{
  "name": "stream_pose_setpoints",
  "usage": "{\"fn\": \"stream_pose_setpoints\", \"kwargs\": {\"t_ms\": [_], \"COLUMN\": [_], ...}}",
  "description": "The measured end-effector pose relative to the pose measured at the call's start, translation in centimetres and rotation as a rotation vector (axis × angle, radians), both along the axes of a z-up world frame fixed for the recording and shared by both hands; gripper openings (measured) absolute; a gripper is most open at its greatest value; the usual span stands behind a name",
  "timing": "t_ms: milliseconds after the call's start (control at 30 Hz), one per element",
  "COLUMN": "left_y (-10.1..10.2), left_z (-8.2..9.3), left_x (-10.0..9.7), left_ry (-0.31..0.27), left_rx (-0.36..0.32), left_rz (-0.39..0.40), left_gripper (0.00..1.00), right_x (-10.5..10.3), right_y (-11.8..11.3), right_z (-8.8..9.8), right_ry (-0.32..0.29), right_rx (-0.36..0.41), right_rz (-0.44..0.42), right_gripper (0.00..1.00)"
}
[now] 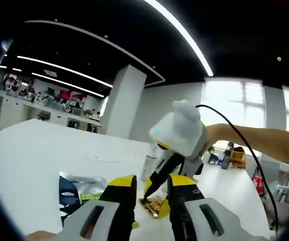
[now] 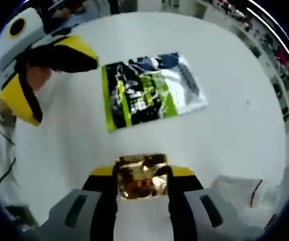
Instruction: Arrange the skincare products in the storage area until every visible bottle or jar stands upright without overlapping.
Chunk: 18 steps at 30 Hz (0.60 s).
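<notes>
— So, what is the right tool (image 2: 141, 185) doing at this moment?

— It is clamping a crinkled gold sachet (image 2: 140, 176) between its two jaws, just above the white bench (image 2: 235, 75). In the left gripper view that same tool is reaching in from the right, its tips touching the gold packet (image 1: 153, 205) low over the bench.

— And the left tool (image 1: 152, 193)?

— Its jaws are standing apart with nothing between them. It is hovering just beside the gold sachet, so it is the nearer free tool.

— Where is the flat mask packet lying?

— The green and blue mask packet (image 2: 152, 90) is lying flat, straight ahead of the right tool, with a bare strip of bench between them. Its long axis is running across that view, tilted slightly. In the left gripper view it is sitting to the left of the left tool's jaws.

— Any bottles?

— A slim white bottle (image 1: 149, 165) is standing upright behind the tools, I judge; it is partly hidden.
</notes>
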<state>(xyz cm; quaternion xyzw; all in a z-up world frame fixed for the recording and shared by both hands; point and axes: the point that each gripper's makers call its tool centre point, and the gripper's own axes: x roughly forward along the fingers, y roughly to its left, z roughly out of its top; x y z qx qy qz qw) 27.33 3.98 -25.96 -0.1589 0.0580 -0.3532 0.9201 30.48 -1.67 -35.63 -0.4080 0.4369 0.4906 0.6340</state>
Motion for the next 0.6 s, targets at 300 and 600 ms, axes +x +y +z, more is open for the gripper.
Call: {"fn": "stream_pose_setpoints", "kwargs": {"t_ms": [300,600], "left_y": [0.26,-0.11], "left_z": [0.02,0.29], "left_x": [0.19,0.07], "left_ry": [0.013,0.000], "left_rx": [-0.018,-0.008], "left_rz": [0.011,0.000], "left_gripper": [0.25,0.25], "right_x": [0.23,0.04], "right_y": [0.69,0.85], "right_z": [0.15,0.15], "right_ry": [-0.026,-0.025], "right_rx": [-0.028,-0.027], "right_rz": [0.035,0.067], "right_gripper": [0.38,0.35]}}
